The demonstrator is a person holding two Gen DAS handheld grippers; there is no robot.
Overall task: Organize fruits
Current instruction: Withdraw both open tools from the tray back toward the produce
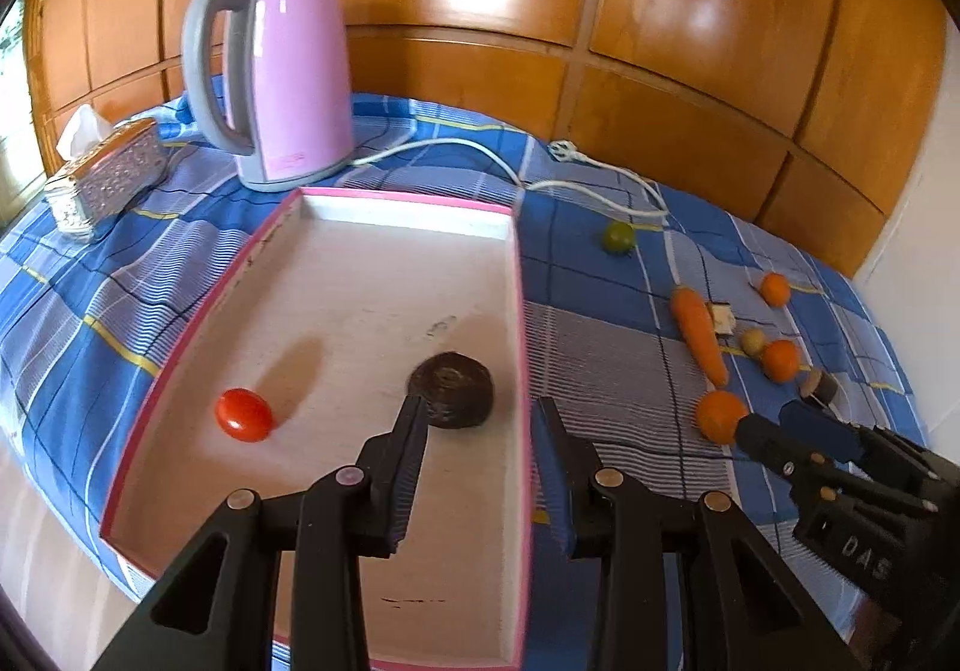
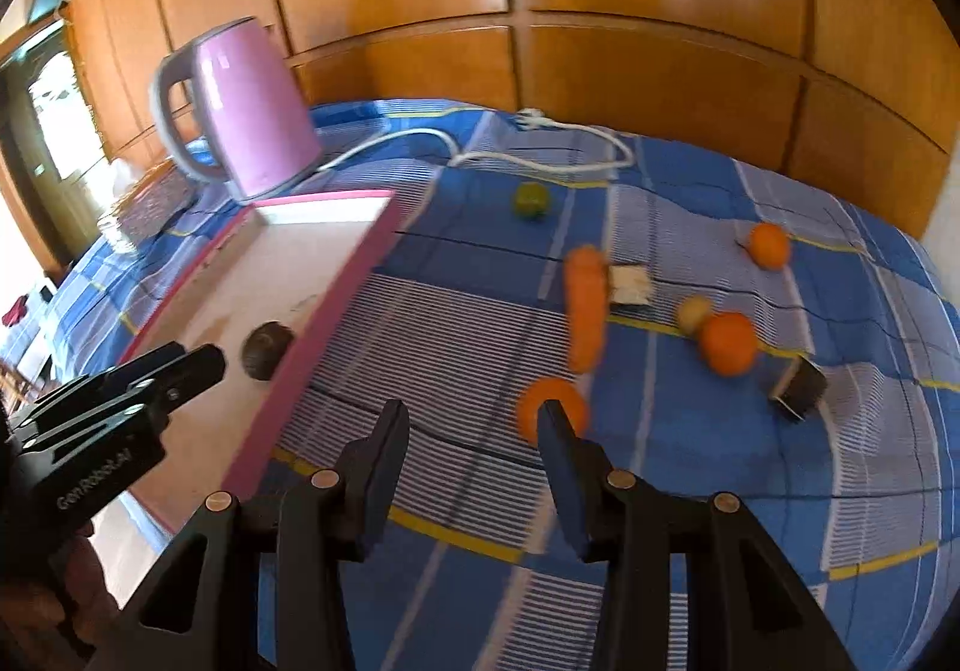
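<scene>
A pink-rimmed white tray (image 1: pixel 521 275) holds a red tomato (image 1: pixel 243 414) and a dark round fruit (image 1: pixel 451 389). My left gripper (image 1: pixel 480 419) hangs open and empty over the tray's right wall, its left finger just in front of the dark fruit. On the blue checked cloth to the right lie a carrot (image 2: pixel 585 305), a green fruit (image 2: pixel 531 200), three oranges and a small yellowish fruit (image 2: pixel 693 312). My right gripper (image 2: pixel 474 419) is open and empty above the cloth. The nearest orange (image 2: pixel 552 410) sits just behind its right finger.
A pink kettle (image 1: pixel 282 71) stands behind the tray, its white cord (image 1: pixel 480 149) trailing across the cloth. A tissue box (image 1: pixel 102 179) is at the far left. A white block (image 2: pixel 630 284) and a dark cylinder (image 2: pixel 801 392) lie among the fruit. Wooden panels back the table.
</scene>
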